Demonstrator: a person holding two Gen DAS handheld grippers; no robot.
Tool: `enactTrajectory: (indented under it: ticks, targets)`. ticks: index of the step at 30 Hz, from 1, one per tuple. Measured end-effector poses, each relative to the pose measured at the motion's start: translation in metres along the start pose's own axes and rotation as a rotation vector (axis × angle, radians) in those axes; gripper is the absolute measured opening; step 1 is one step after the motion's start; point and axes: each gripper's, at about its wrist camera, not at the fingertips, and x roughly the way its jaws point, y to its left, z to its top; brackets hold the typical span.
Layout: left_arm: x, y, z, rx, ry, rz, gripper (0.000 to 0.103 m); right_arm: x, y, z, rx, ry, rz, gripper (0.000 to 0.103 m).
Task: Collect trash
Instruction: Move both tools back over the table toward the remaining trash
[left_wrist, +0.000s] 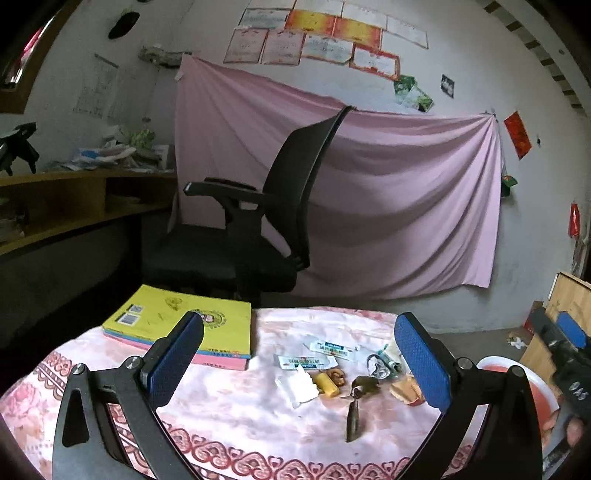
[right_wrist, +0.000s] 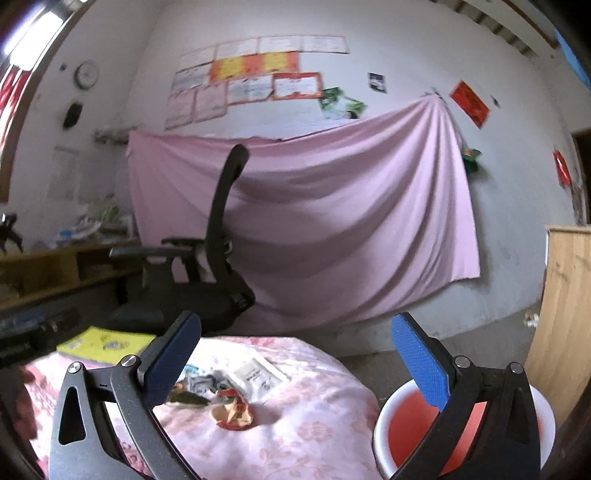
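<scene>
Trash lies on the pink floral tablecloth (left_wrist: 229, 424): white sachets (left_wrist: 330, 349), a crumpled tissue (left_wrist: 297, 384), a yellow piece (left_wrist: 327, 384), a brown peel (left_wrist: 356, 410), a foil wrapper (left_wrist: 380, 367) and a red-and-tan wrapper (left_wrist: 406, 391). My left gripper (left_wrist: 299, 363) is open and empty, above the table short of the pile. My right gripper (right_wrist: 297, 369) is open and empty, over the table's right edge; the red-and-tan wrapper (right_wrist: 234, 410) lies below it. A red bucket with a white rim (right_wrist: 384, 417) stands beside the table, under the right finger.
A stack of yellow and pink books (left_wrist: 192, 325) lies at the table's back left. A black office chair (left_wrist: 255, 229) stands behind the table before a pink sheet on the wall. A wooden shelf (left_wrist: 74, 206) is at left, a wooden board (right_wrist: 565, 314) at right.
</scene>
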Motion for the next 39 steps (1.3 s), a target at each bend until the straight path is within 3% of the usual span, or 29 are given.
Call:
enactTrajectory:
  ticks: [5,10,16,21,25,27,29,37,39]
  targets:
    - [-0.002,0.003,-0.006,0.039,-0.003,-0.021,0.101,0.015,0.014,-0.007,-0.055,0.08,0.033,0.103]
    - [0.009,0.008,-0.012,0.011,0.076,-0.09,0.101,0.022,0.015,-0.012,-0.046,0.125,0.075,0.103]
    - [0.028,0.009,-0.015,-0.016,0.19,-0.12,0.098,0.047,0.018,-0.023,-0.044,0.277,0.128,0.099]
    - [0.044,0.002,-0.022,0.006,0.283,-0.155,0.077,0.071,0.022,-0.035,-0.049,0.435,0.158,0.085]
    - [0.062,-0.004,-0.031,0.011,0.41,-0.221,0.068,0.087,0.027,-0.045,-0.049,0.55,0.18,0.072]
    - [0.071,-0.005,-0.037,-0.007,0.469,-0.255,0.057,0.092,0.028,-0.049,-0.043,0.587,0.204,0.06]
    - [0.08,-0.006,-0.043,-0.031,0.53,-0.284,0.054,0.097,0.029,-0.053,-0.039,0.618,0.22,0.056]
    - [0.096,-0.01,-0.054,-0.071,0.638,-0.328,0.035,0.111,0.037,-0.064,-0.063,0.716,0.228,0.048]
    - [0.096,-0.014,-0.053,-0.062,0.646,-0.333,0.028,0.113,0.038,-0.067,-0.067,0.736,0.229,0.038]
